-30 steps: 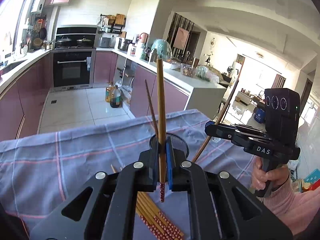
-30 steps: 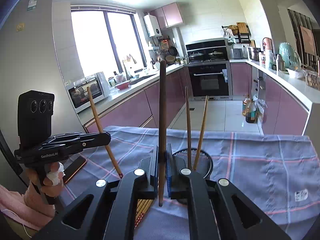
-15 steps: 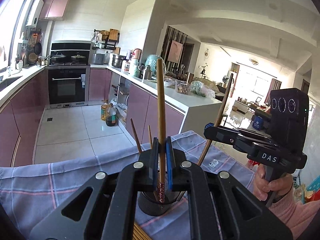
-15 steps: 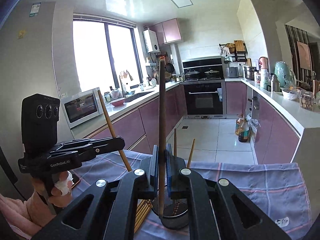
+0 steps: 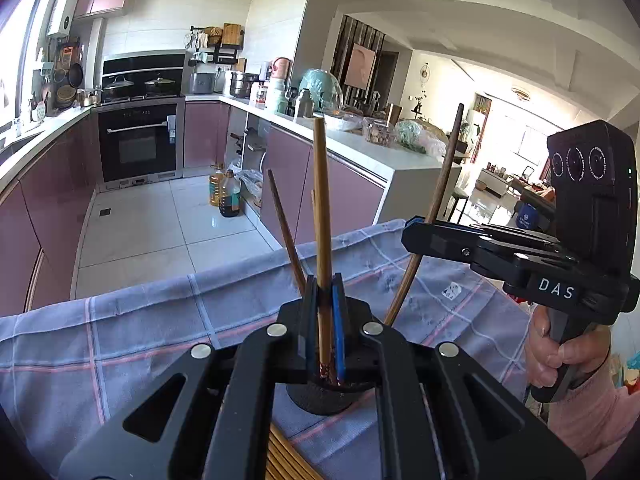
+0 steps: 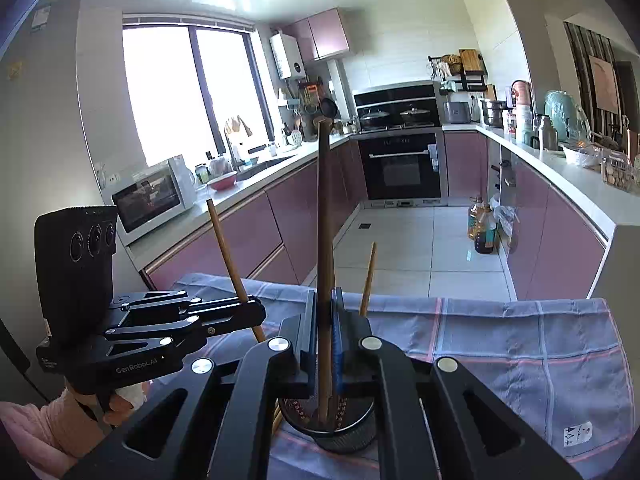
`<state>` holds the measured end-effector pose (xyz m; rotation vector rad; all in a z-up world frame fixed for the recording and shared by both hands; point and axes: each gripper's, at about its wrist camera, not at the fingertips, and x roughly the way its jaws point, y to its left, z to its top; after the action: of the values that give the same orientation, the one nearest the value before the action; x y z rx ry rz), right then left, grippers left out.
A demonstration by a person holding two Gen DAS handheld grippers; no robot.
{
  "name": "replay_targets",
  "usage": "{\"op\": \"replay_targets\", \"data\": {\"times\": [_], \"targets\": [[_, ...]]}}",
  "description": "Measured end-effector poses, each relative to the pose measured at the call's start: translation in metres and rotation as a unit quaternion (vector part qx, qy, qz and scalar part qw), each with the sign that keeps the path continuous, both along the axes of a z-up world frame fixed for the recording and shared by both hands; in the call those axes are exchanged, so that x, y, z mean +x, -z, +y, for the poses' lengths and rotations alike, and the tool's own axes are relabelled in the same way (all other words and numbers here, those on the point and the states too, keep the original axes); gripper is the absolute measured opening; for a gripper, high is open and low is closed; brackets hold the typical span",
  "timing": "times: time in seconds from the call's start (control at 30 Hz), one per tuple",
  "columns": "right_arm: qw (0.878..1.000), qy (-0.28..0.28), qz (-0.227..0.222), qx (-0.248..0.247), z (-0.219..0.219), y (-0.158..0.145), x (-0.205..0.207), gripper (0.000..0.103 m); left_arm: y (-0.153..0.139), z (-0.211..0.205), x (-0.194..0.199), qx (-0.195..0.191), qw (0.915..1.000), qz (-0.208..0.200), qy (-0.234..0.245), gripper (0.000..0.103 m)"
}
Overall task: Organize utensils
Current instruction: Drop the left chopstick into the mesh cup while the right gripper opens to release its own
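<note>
A black mesh utensil holder [image 6: 328,428] stands on a blue checked cloth [image 6: 520,344] that covers a kitchen table. Two chopsticks lean inside the holder already. Directly above its mouth, the right gripper [image 6: 326,344] pinches a dark wooden chopstick [image 6: 325,240] upright between closed jaws, the lower tip inside the rim. The left gripper [image 5: 323,328] likewise clamps a lighter bamboo chopstick [image 5: 322,208] upright, its patterned end over the same holder. More loose chopsticks [image 5: 286,460] lie flat on the cloth just beside the holder's base. A person's hand [image 5: 560,356] in a pink sleeve grips the right tool's handle.

Both sticks aim at one narrow opening, so they may knock together or strike the leaning chopsticks. A sideways push could tip the light holder, and a release while tilted could send a stick bouncing off the rim onto the cloth.
</note>
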<state>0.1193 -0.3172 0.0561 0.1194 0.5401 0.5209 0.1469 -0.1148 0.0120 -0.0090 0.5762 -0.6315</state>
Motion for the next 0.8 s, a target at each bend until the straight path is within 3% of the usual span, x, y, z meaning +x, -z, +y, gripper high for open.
{"op": "replay_targets", "data": {"times": [0.27,0.47,0.8], "targets": [[0.997,-0.020,0.065,-0.024,0.025,0.033,0.020,0.006,0.033,-0.008,0.016,0.034,0.9985,0.042,0.010,0.008],[0.997,-0.014,0.078,-0.018,0.032,0.042,0.031,0.006,0.039,-0.005,0.032,0.034,0.9979,0.055,0.002,0.008],[0.997,-0.008,0.079,-0.011,0.033,0.048,0.033,0.016,0.038,0.007,0.031,0.020,0.9986,0.047,-0.014,0.025]]}}
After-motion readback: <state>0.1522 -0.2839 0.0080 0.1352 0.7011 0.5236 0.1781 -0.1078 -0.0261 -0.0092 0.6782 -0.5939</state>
